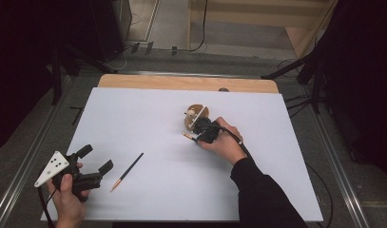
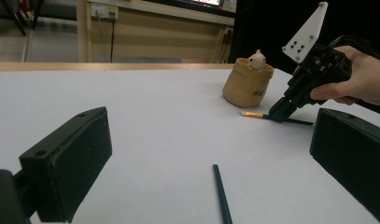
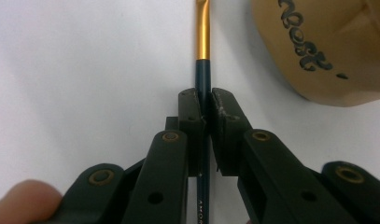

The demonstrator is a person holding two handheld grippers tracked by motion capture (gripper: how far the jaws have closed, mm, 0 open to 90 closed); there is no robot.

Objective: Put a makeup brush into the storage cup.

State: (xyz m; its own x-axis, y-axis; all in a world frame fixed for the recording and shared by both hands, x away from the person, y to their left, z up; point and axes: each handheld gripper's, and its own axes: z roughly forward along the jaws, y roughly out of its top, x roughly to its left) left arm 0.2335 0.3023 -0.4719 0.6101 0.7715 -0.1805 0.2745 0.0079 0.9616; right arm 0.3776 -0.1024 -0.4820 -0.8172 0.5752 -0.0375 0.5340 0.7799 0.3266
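Right gripper (image 3: 205,105) clamped on a gold-tipped brush (image 3: 202,70), lettering on the tan pot (image 3: 332,51) close up; left gripper (image 1: 93,159) wide open

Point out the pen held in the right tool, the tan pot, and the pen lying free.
held pen (image 3: 202,74), right gripper view, dark barrel
tan pot (image 2: 246,86), left gripper view, side wall
free pen (image 1: 129,169), high view, mid-barrel
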